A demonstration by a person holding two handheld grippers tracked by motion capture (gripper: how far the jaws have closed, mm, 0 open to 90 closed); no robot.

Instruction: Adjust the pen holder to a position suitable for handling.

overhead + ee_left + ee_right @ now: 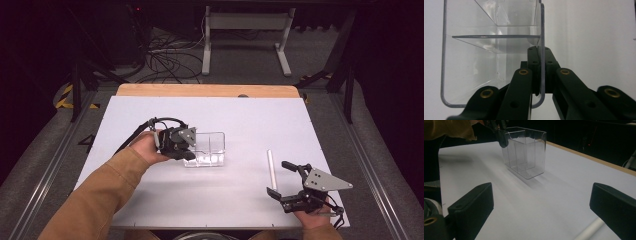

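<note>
A clear plastic box (210,148) with an inner divider stands on the white table (240,120), left of centre. My left gripper (190,151) reaches in from the left and is shut on the box's near side wall; in the left gripper view the black jaws (540,53) pinch the thin clear wall (543,30). A white rod (270,169) lies on the table to the right. Just below the rod my right gripper (278,178) rests open, holding nothing. Its own view looks between its wide jaws (541,200) toward the box (526,152), with the rod's end (590,230) at the bottom.
The table's wooden far edge (205,90) runs along the back. Beyond it lie floor cables (165,60) and a grey stand (245,35). A brown sleeve (100,200) comes in from the lower left.
</note>
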